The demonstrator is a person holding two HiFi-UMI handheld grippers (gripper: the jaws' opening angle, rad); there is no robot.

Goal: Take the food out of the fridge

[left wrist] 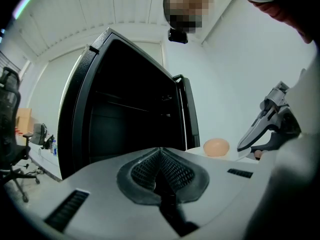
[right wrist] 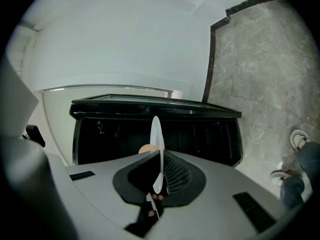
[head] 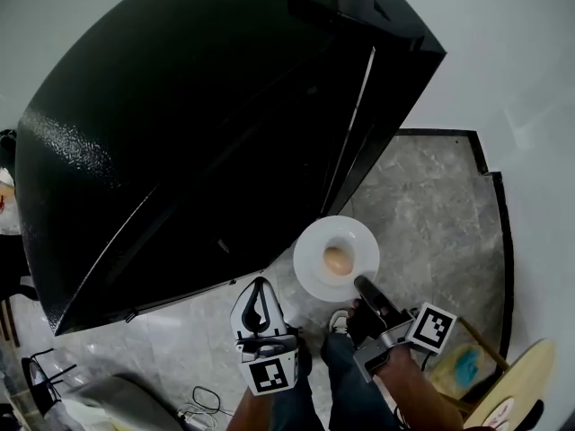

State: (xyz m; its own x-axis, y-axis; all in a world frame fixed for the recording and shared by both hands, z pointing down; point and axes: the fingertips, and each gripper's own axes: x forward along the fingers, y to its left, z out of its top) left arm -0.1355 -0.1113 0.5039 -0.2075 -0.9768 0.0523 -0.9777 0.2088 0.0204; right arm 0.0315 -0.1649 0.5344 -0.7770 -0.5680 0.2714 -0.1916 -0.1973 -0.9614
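Observation:
A white plate carrying a round tan food item hangs in front of the black fridge, whose dark inside faces both gripper views. My right gripper is shut on the plate's near rim. In the right gripper view the plate stands edge-on between the jaws of that gripper, and the tan food peeks out on its left. My left gripper is beside it, shut and empty. In the left gripper view, that gripper has the food to its right.
Grey marble floor with a dark border runs to the white wall. The person's shoes are below the plate. A round wooden table sits bottom right, cables bottom left. An office chair stands left of the fridge.

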